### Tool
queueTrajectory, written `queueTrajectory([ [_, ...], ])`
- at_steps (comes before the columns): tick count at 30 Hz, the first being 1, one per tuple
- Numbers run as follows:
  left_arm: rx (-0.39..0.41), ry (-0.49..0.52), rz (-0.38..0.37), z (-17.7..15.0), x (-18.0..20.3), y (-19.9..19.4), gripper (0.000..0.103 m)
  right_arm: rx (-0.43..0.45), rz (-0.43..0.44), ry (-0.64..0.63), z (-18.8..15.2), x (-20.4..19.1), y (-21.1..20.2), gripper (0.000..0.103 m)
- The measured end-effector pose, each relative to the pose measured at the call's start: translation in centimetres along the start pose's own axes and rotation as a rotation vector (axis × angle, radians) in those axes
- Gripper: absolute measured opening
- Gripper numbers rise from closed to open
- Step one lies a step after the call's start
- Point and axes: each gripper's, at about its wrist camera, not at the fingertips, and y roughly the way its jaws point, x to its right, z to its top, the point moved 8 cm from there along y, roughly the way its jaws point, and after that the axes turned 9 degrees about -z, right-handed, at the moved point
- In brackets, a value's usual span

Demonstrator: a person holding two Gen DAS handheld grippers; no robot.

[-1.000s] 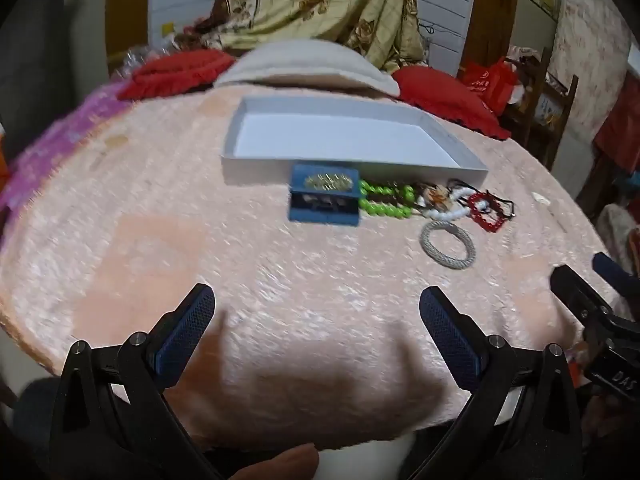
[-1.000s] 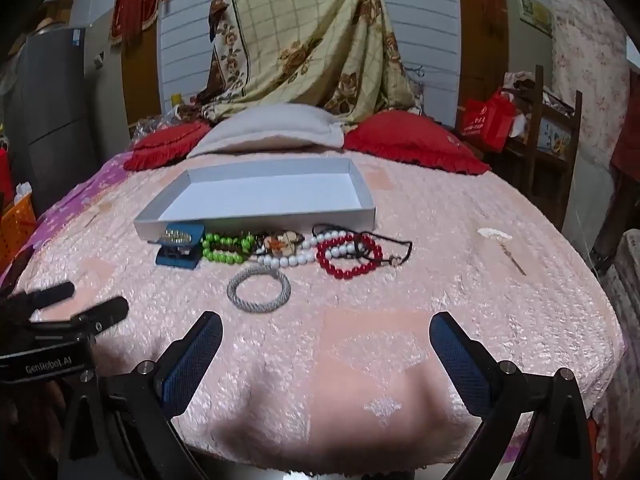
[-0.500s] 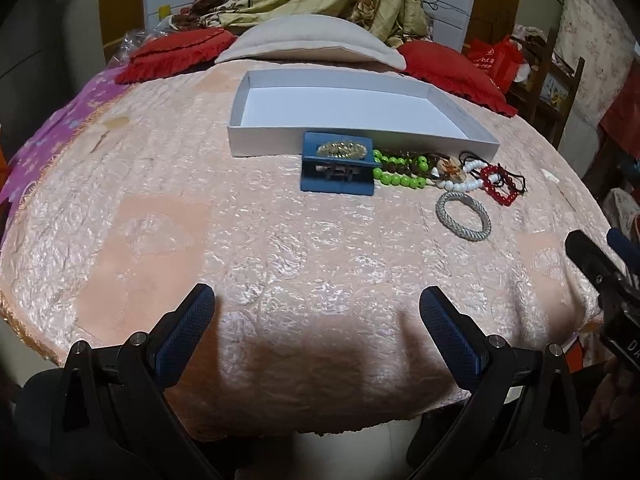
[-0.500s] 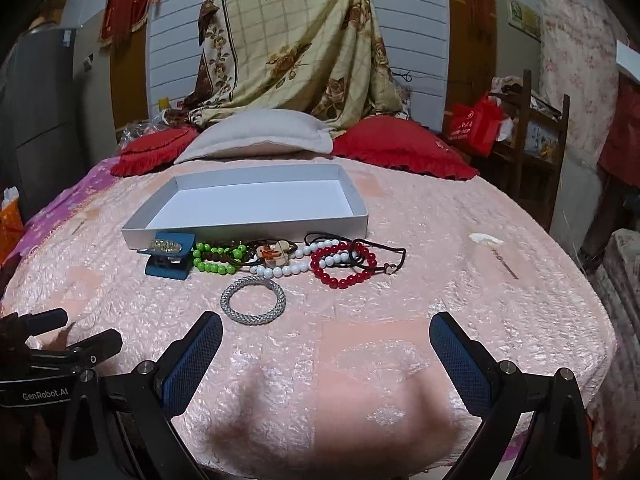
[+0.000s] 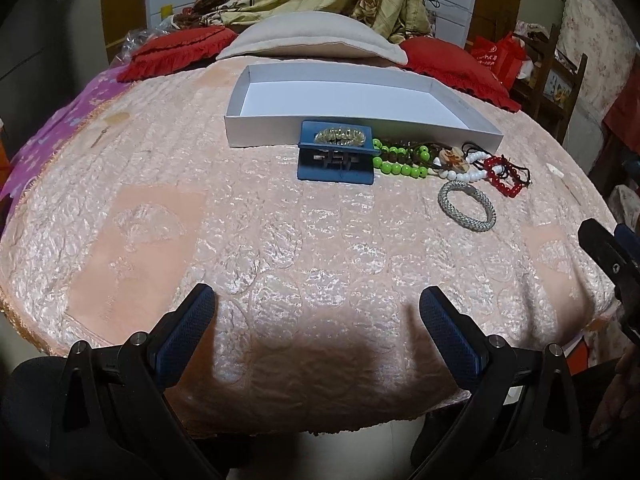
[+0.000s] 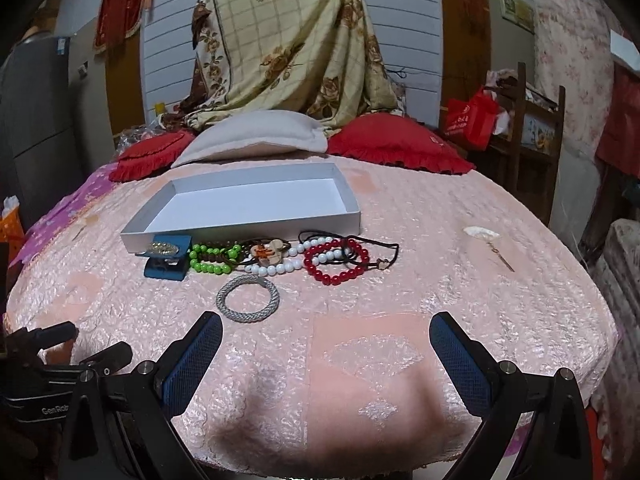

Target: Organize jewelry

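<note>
Left claw (image 5: 316,312): held wide apart, nothing between its fingers, over the bed's near edge.
Right claw (image 6: 326,340): spread open as well (nothing gripped).
White tray (image 6: 256,227): laid on the pink bedspread (image 6: 400,300).
Blue box (image 6: 167,262): seen touching the tray's front wall.
Bead bracelets (image 6: 336,260): clustered just right of the box.
Silver bangle (image 6: 248,298): placed apart, nearer the claws.
</note>
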Motion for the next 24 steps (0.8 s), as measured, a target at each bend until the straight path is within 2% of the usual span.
queueTrajectory([
  [2, -0.004, -0.002, 0.005, -0.3, -0.1, 0.2, 0.102, -0.006, 0.028, 0.01, -0.2, -0.2, 0.1, 0.103],
  [7, -0.013, -0.011, 0.012, -0.3, 0.0, 0.1, 0.102, -0.021, 0.015, -0.023, -0.4, -0.6, 0.3, 0.103],
  [10, 0.011, 0.009, 0.0, 0.3, 0.5, -0.9, 0.102, -0.028, 0.025, -0.044, -0.3, -0.9, 0.1, 0.103],
  [14, 0.004, 0.014, -0.04, 2.1, 0.7, -2.3, 0.102, -0.064, 0.072, -0.057, -0.2, -1.3, 0.1, 0.103],
  [17, -0.032, 0.019, -0.033, 4.3, 0.2, -2.8, 0.102, -0.14, 0.153, -0.034, 0.5, -1.4, 0.5, 0.103],
  [20, -0.019, 0.007, -0.02, 6.7, 0.2, -3.6, 0.102, -0.219, 0.145, -0.031, 2.4, -1.0, 1.6, 0.103],
  [24, -0.014, 0.026, -0.013, 8.3, 0.9, -4.0, 0.102, -0.216, 0.141, -0.035, 4.4, -0.7, 1.7, 0.103],
])
